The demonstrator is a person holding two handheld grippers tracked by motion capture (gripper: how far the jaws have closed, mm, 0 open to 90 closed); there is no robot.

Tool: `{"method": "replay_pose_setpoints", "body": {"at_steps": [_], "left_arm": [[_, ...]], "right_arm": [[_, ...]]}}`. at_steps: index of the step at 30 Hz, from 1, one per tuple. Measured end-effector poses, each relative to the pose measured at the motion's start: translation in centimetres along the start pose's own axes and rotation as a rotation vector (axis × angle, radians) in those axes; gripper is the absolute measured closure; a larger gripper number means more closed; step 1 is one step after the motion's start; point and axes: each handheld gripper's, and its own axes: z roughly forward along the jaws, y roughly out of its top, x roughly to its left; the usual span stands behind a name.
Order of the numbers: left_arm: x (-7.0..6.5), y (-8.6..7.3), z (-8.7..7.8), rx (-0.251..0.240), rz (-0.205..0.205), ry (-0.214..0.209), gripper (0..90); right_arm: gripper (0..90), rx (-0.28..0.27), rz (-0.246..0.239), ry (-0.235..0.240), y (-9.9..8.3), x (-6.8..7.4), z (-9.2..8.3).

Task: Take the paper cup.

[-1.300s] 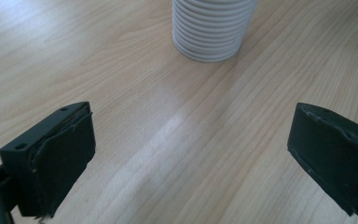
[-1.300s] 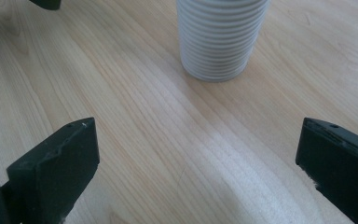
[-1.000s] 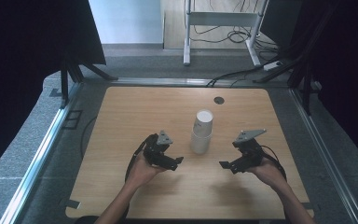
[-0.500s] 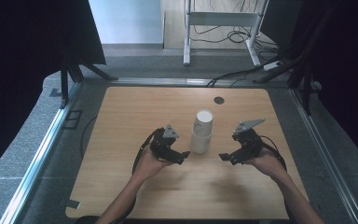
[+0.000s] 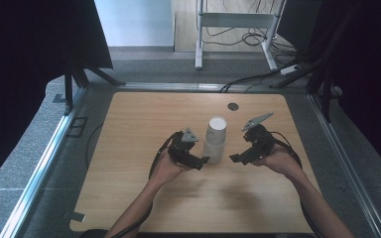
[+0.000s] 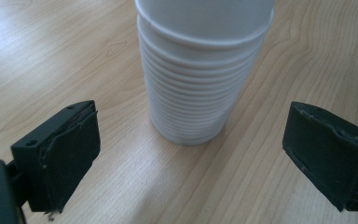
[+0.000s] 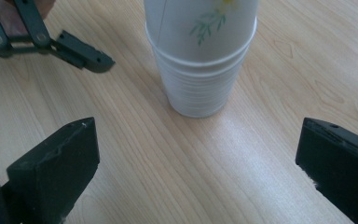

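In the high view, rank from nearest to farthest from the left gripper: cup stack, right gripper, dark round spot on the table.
1. Cup stack, just right of the left gripper.
2. Right gripper, beyond the stack.
3. Dark spot, near the table's far edge.

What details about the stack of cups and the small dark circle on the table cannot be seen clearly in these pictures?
- Top of the stack of white cups: cut off by the upper edge in both gripper views.
- Printed plant design on the top cup: partly cut off by the upper edge of the right gripper view.
- Number of cups: rims too tightly packed to count.
- Small dark circle: too small in the high view to identify.
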Motion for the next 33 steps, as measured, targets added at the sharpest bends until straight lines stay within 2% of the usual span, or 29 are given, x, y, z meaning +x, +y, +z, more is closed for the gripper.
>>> {"method": "replay_pose_setpoints", "body": {"at_steps": [6,17,21,28,33], "left_arm": [[0.0,0.5,0.6,-0.005,0.006,-0.001,4.3],[0.1,1.3,1.5,-0.028,0.005,-0.014,5.6],[0.1,1.5,1.9,-0.04,0.001,-0.017,6.3],[-0.1,1.9,2.2,-0.061,0.018,-0.016,7.9],[-0.2,2.2,2.3,-0.07,0.026,-0.005,10.8]], "right_arm": [[0.0,0.024,-0.017,0.005,1.7,-0.1,-0.1],[0.2,0.082,-0.018,0.021,4.5,-0.3,0.0],[2.7,0.097,-0.017,0.015,5.5,-0.5,-0.1],[7.4,0.126,-0.014,0.005,7.4,-0.8,-0.3],[11.8,0.157,-0.04,-0.003,8.7,-0.8,-0.3]]}}
